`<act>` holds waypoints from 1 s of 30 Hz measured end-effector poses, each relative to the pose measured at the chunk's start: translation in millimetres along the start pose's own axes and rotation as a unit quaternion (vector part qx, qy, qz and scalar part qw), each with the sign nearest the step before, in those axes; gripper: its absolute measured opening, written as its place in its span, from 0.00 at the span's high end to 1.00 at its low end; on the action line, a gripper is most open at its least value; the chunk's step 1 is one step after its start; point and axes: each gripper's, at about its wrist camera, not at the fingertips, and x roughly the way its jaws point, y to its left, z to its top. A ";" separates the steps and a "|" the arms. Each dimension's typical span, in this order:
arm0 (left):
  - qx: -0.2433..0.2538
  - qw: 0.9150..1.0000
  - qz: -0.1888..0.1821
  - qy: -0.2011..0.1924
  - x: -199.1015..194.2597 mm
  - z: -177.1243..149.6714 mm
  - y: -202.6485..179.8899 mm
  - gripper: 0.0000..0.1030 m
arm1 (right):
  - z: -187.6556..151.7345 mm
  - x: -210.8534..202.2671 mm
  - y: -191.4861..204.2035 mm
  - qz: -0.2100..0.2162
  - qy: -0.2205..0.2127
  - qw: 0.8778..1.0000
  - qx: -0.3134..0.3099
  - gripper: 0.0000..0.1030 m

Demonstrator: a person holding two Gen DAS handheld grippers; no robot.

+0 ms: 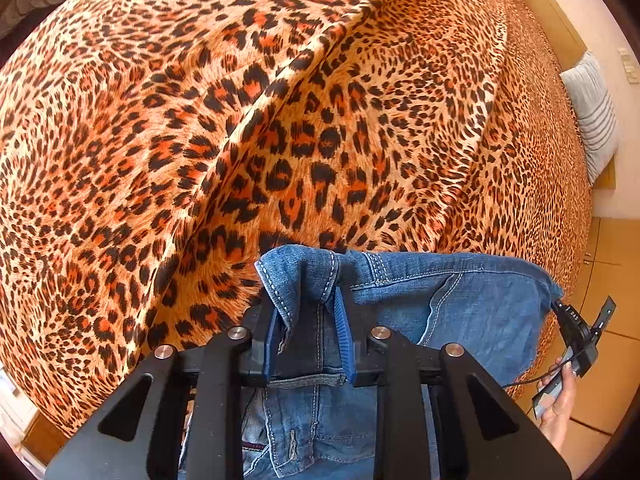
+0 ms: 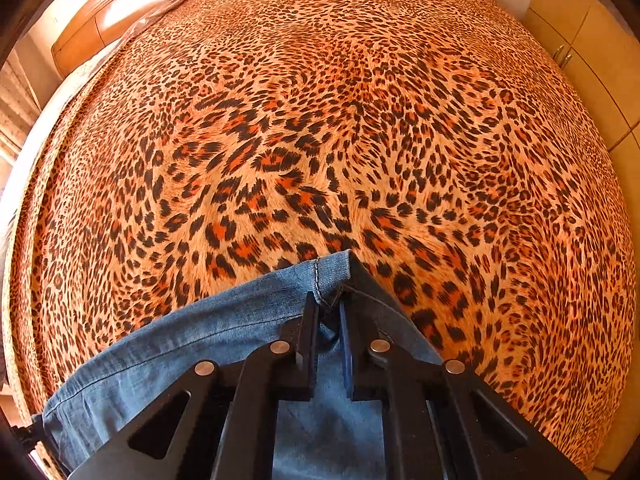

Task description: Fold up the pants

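Note:
Blue denim pants point(image 1: 460, 304) hang stretched between my two grippers above a leopard-print bed. My left gripper point(image 1: 306, 292) is shut on a bunched corner of the pants, with stitched hems folded over its fingers. In the right wrist view the pants point(image 2: 200, 344) run down to the left, and my right gripper point(image 2: 328, 300) is shut on their other corner at a seam. The right gripper also shows at the right edge of the left wrist view point(image 1: 576, 332), held by a hand.
The leopard-print bedspread point(image 2: 320, 140) fills both views, with a raised fold point(image 1: 304, 64) running diagonally. A striped pillow point(image 1: 596, 120) lies at the bed's far end. A wooden headboard point(image 2: 120, 12) and wooden cabinets point(image 2: 580, 52) border the bed.

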 end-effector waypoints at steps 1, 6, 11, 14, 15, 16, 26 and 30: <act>0.015 1.000 0.006 -0.013 -7.9 -5.2 -7.1 0.79 | -4.6 -6.4 -1.0 0.005 -0.007 1.000 0.003 0.93; 0.101 0.990 0.050 -0.083 -47.5 -39.4 -44.4 0.79 | -25.7 -54.0 -20.5 0.030 -0.053 0.998 0.034 0.93; 0.162 0.975 0.060 -0.140 -85.0 -76.4 -50.0 0.79 | -47.1 -111.7 -36.7 0.048 -0.099 0.992 0.057 0.93; 0.183 0.968 0.055 -0.164 -92.1 -93.9 -49.2 0.78 | -68.4 -147.2 -45.9 0.057 -0.124 0.988 0.070 0.93; 0.188 0.966 0.053 -0.171 -89.1 -94.0 -47.2 0.78 | -79.0 -159.5 -51.0 0.062 -0.132 0.986 0.077 0.93; 0.193 0.964 0.049 -0.178 -95.5 -101.2 -45.6 0.79 | -90.8 -172.8 -57.2 0.067 -0.140 0.984 0.084 0.93; 0.214 0.955 0.027 -0.202 -120.2 -174.6 0.6 0.79 | -271.5 -264.6 -129.3 0.100 -0.192 0.959 0.182 0.93; 0.217 0.963 0.053 -0.153 -79.9 -200.4 26.8 0.79 | -355.1 -260.8 -148.5 0.080 -0.160 0.961 0.210 0.93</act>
